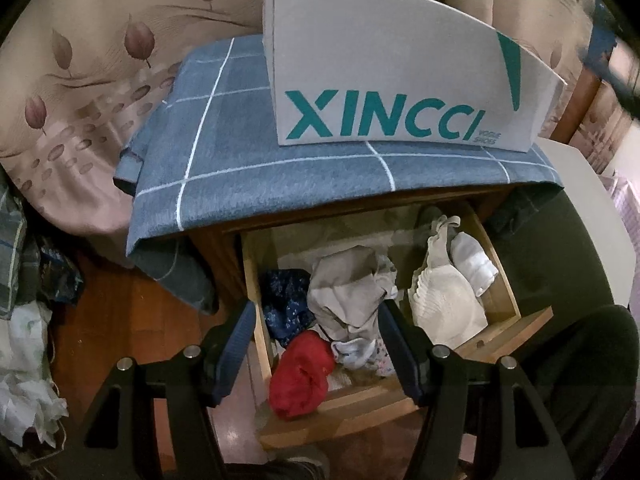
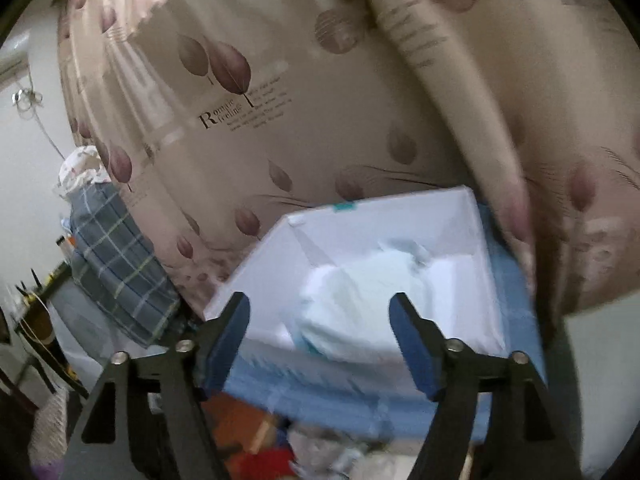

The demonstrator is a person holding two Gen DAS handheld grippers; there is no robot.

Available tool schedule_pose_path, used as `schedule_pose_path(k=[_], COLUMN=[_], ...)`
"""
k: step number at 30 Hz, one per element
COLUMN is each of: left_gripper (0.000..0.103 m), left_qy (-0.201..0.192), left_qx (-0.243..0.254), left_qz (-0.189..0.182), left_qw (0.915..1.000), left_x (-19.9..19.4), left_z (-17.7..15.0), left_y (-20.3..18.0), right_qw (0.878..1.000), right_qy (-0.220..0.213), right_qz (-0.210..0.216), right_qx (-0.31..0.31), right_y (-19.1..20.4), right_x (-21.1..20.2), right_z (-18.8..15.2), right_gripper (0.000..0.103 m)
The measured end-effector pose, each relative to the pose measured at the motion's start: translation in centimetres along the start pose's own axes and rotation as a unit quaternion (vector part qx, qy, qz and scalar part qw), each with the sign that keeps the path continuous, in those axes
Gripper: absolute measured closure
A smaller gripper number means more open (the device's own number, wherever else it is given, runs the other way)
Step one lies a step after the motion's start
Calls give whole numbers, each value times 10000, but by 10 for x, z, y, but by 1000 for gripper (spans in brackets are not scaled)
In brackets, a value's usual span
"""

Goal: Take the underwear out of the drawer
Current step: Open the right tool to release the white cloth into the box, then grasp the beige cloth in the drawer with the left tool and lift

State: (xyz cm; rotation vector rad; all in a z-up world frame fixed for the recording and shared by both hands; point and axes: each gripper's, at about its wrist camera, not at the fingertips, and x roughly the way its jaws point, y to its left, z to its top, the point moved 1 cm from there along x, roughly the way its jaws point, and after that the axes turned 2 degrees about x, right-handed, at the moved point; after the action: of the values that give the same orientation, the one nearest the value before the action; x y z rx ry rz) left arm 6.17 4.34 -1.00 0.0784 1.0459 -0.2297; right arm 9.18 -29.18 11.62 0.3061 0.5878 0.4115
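Leaf-print curtains hang behind the blue-checked nightstand (image 1: 248, 176), where the wooden drawer (image 1: 516, 300) gapes open, underwear (image 1: 348, 296) heaped inside under the wide-open, empty left gripper (image 1: 316, 344), while the right gripper (image 2: 320, 336), jaws apart and empty, hovers over a pale garment (image 2: 360, 304) in the white box (image 2: 476, 240).

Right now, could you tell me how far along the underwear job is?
Done: one pale light-blue garment lies in the white cardboard box. In hand: nothing; the right gripper and left gripper are open. Left: red, beige and white pieces fill the wooden drawer.
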Motion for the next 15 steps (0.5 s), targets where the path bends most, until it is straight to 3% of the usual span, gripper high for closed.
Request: schedule_pose_path(k=[7, 10, 12, 15], left_gripper=[38, 38, 38, 38], left_qy=[218, 336, 423, 652], left_qx=[45, 184, 266, 446], left_qz=[64, 75, 48, -22], left_qw=[9997, 9992, 9987, 9969], left_x=[10, 15, 21, 36], left_z=[-1, -5, -8, -15], left_y=[-6, -14, -21, -37], right_qw=[9960, 9973, 9974, 9976], right_qy=[173, -312, -276, -295], right_qz=[-718, -586, -565, -463], right_qx=[501, 313, 358, 421], right_y=[-56, -50, -53, -56], right_x=[-33, -52, -52, -53], right_z=[-75, -71, -74, -75], right_gripper=[31, 29, 20, 20])
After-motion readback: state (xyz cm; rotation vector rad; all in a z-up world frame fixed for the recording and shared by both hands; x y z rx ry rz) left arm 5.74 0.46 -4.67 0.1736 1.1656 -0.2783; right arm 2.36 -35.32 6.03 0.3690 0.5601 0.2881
